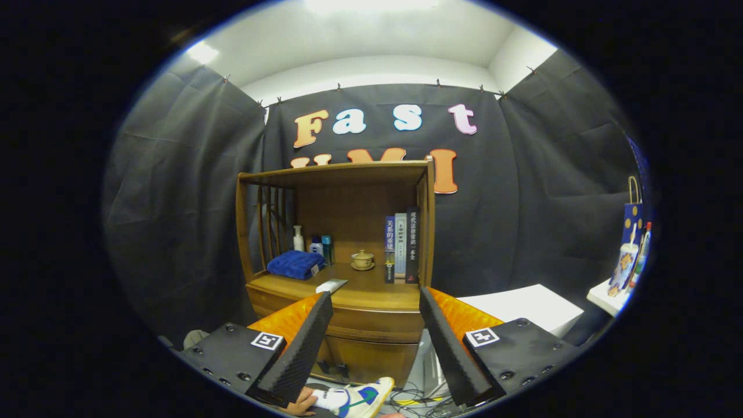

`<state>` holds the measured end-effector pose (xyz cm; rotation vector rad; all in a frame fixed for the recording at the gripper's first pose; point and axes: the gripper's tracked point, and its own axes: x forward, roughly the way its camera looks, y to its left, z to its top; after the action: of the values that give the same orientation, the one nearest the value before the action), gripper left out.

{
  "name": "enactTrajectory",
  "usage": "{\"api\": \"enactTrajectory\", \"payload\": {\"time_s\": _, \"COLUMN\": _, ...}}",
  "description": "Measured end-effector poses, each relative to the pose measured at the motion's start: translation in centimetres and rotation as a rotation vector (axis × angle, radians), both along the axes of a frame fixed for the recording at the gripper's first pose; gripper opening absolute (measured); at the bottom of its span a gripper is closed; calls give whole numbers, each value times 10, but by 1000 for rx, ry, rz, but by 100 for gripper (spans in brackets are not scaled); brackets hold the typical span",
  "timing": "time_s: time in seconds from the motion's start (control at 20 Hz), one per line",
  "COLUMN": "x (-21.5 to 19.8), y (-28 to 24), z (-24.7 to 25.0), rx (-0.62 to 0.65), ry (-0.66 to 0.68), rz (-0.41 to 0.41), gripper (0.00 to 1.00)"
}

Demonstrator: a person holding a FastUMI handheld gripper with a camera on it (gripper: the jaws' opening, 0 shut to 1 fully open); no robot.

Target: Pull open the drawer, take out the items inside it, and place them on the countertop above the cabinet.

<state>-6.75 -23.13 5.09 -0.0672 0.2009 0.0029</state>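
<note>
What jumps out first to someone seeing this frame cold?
The wooden cabinet stands dead ahead beyond the tongs, its drawer closed. On its countertop a blue towel lies left, a small lidded cup sits mid-shelf, and upright books stand right. The tongs are open, holding nothing, with black ridged fingers framing the drawer front.

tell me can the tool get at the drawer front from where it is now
Probably yes. The tool is open and empty, and the closed drawer of the wooden cabinet sits straight ahead between its fingers, with nothing in the path. It is still some way off, so it must move forward first.
</note>
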Motion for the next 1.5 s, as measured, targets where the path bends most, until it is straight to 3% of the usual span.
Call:
{"api": "enactTrajectory", "payload": {"time_s": 0.25, "x": -15, "y": 3, "z": -1, "rx": 70, "ry": 8, "rz": -19, "gripper": 99}}
{"api": "enactTrajectory", "payload": {"time_s": 0.55, "x": -27, "y": 15, "z": 10, "rx": 54, "ry": -26, "rz": -6, "gripper": 98}}
{"api": "enactTrajectory", "payload": {"time_s": 1.0, "x": -33, "y": -18, "z": 32, "rx": 59, "ry": -86, "rz": -74, "gripper": 98}}
{"api": "enactTrajectory", "payload": {"time_s": 1.5, "x": -37, "y": -14, "z": 41, "rx": 21, "ry": -105, "rz": -81, "gripper": 97}}
